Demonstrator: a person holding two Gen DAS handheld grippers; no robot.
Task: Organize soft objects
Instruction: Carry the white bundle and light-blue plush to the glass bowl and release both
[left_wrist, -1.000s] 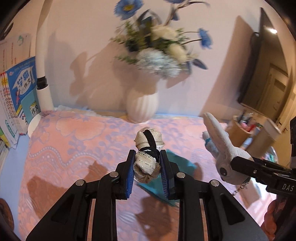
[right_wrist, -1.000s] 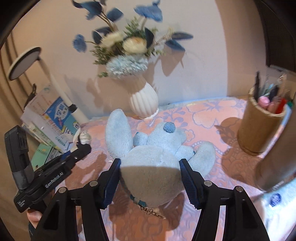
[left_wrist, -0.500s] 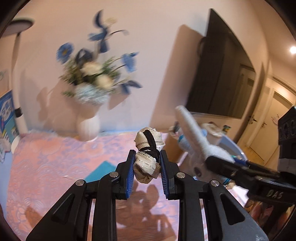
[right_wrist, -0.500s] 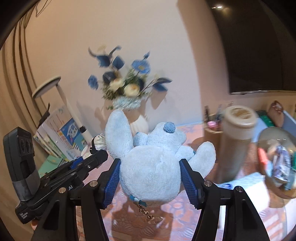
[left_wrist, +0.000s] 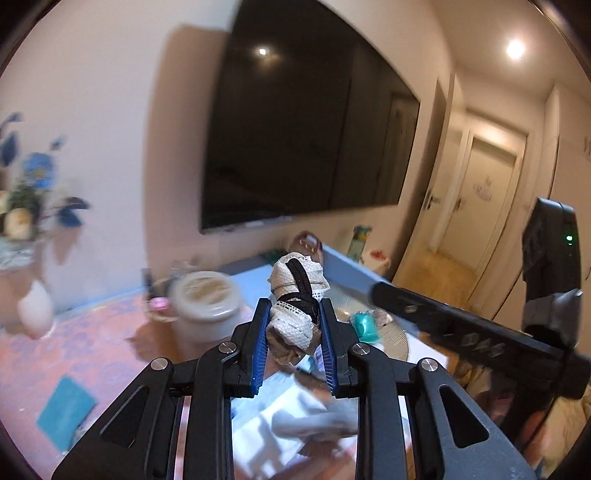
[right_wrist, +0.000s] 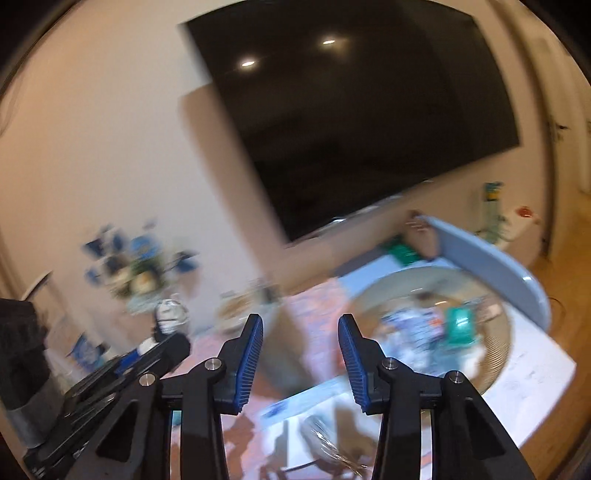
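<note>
Beneath a dark wall-mounted television (left_wrist: 303, 133), my left gripper (left_wrist: 293, 332) clamps a cream lace fabric bundle (left_wrist: 295, 314); my right gripper (right_wrist: 301, 354), empty, is closing.

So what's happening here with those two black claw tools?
A person is tidying soft things with a handheld gripper in each hand. The left gripper is shut on a small lace bundle tied with a black band. The right gripper has nothing between its blue pads, and its jaws are closing. Both views are blurred.

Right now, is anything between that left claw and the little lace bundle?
No. The left gripper already has the lace bundle pinched between its blue pads, nothing in between. The right gripper is closing on nothing.
</note>
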